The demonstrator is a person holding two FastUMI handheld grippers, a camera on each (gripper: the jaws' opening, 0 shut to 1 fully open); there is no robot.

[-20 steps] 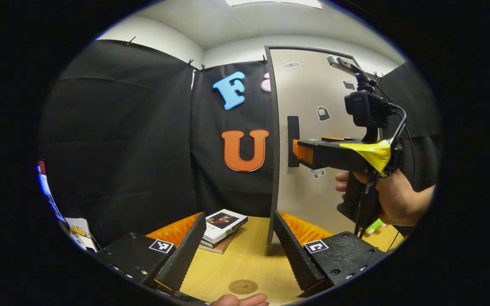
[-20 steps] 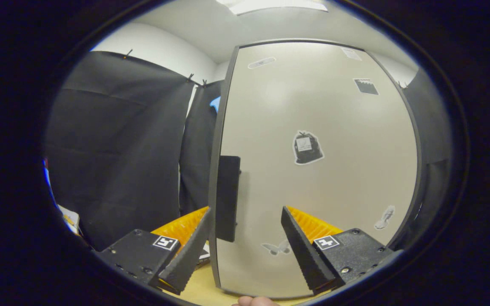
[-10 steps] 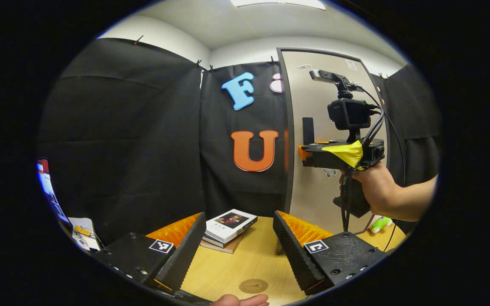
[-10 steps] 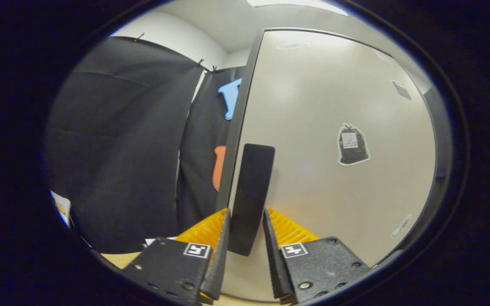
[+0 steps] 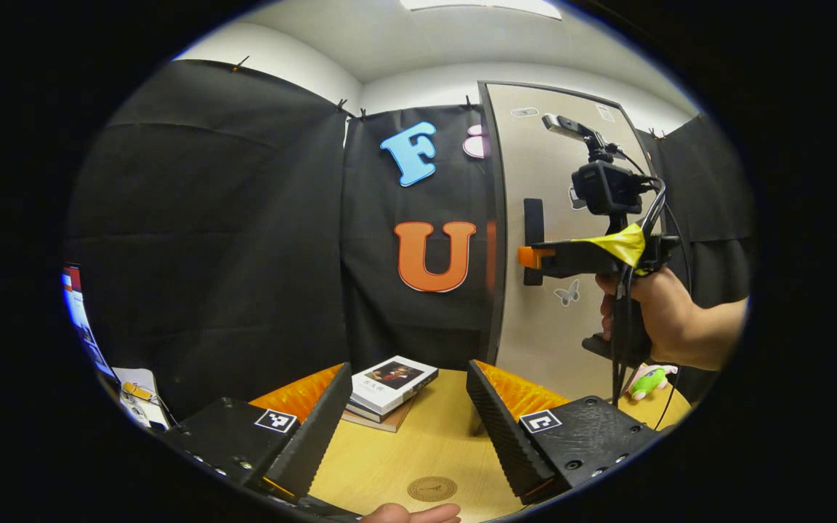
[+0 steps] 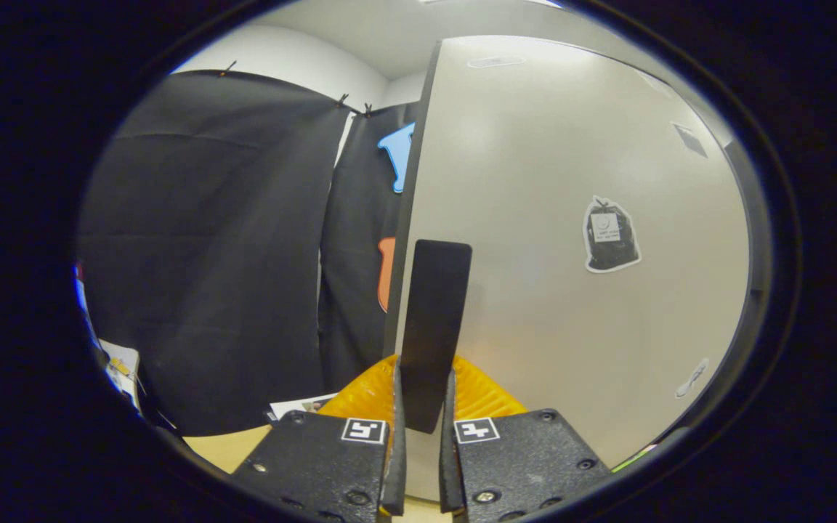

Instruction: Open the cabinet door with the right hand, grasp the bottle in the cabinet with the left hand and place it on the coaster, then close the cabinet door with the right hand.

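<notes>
The beige cabinet door point(image 6: 571, 290) with a dark frame stands on the right of the table, still against the cabinet. Its flat black handle point(image 6: 433, 327) hangs upright near the door's left edge. My right gripper point(image 6: 422, 428) is shut on that handle, both fingers pressing its lower part. From the left gripper view, the right gripper point(image 5: 531, 256) reaches the handle point(image 5: 533, 218) on the door point(image 5: 556, 181), held by a hand point(image 5: 651, 319). My left gripper point(image 5: 407, 428) hovers open over the wooden table, nothing between its fingers. A round brown coaster point(image 5: 432, 489) lies just below it.
Stacked books point(image 5: 388, 385) lie on the wooden table point(image 5: 418, 450) near the black cloth wall. A green toy point(image 5: 647, 379) sits at the table's right edge below the hand. Papers point(image 5: 135, 396) lie at far left. A fingertip point(image 5: 407, 514) shows at the bottom edge.
My right gripper moved to the door handle and went from open to shut on it. The left gripper stayed open and almost still over the table.
</notes>
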